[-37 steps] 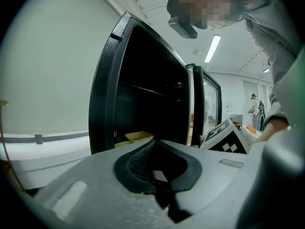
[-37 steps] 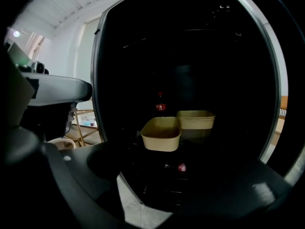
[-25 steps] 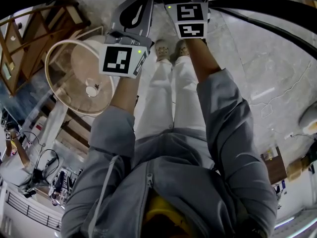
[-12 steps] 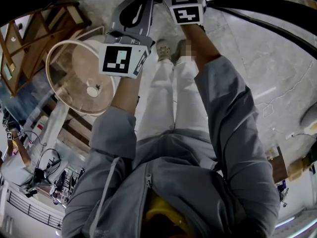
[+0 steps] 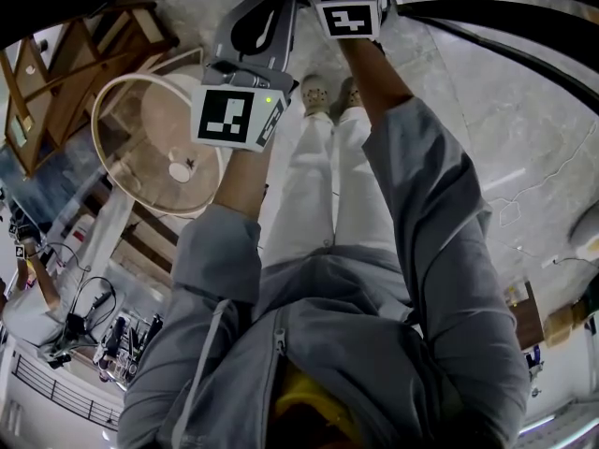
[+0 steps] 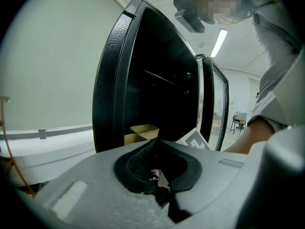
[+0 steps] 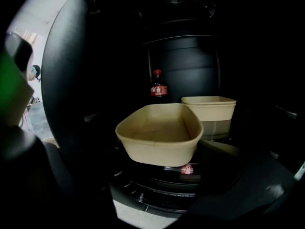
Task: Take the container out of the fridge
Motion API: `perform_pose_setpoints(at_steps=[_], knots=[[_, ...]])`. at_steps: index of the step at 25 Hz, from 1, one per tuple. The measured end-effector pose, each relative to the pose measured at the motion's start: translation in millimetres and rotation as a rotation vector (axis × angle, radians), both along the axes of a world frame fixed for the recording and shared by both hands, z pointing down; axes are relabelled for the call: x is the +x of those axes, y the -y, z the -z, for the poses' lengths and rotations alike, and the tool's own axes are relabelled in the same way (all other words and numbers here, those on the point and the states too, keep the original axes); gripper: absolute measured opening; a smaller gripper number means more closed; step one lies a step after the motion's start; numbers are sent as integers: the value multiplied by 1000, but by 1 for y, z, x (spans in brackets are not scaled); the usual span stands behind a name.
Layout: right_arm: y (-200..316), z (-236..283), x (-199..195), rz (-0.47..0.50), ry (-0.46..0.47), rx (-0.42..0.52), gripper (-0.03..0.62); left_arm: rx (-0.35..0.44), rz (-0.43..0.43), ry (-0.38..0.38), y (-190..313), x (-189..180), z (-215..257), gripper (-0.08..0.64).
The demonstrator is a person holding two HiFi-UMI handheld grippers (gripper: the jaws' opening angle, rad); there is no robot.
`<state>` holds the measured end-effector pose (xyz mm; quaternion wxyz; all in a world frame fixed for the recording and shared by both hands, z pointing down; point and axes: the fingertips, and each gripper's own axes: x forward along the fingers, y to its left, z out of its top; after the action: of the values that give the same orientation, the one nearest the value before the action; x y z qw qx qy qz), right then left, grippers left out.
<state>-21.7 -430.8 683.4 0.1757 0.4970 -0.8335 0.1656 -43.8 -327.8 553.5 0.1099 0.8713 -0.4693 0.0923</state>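
The black fridge stands open. On its shelf a tan container sits in front, with a second tub just behind it to the right and a cola bottle upright at the back. The right gripper reaches in, its jaws spread as dark shapes either side of the container's near end, not gripping. The left gripper hangs outside, jaws pressed together on nothing.
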Motion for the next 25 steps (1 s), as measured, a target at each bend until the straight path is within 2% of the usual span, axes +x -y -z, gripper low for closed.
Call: perform_pose_setpoints(at_steps=[6,7,9,14,25], knots=[[4,-3,0,-29,-13,5,505,-6,2,0,-4,-4,0,6],[3,-5,1,-34,-11,-4,479,-6,2,0,-5,-4,0,6],[0,-10,3,-47,-5,-24,469,-6,1,1,-7,-4,0,6],[0,10,-1,-20,-17,46,466,-9,1,-6,-6,-4,0,6],[-56,46,32,-71,-28,60,463,5,-20,-12,-19,0,23,6]])
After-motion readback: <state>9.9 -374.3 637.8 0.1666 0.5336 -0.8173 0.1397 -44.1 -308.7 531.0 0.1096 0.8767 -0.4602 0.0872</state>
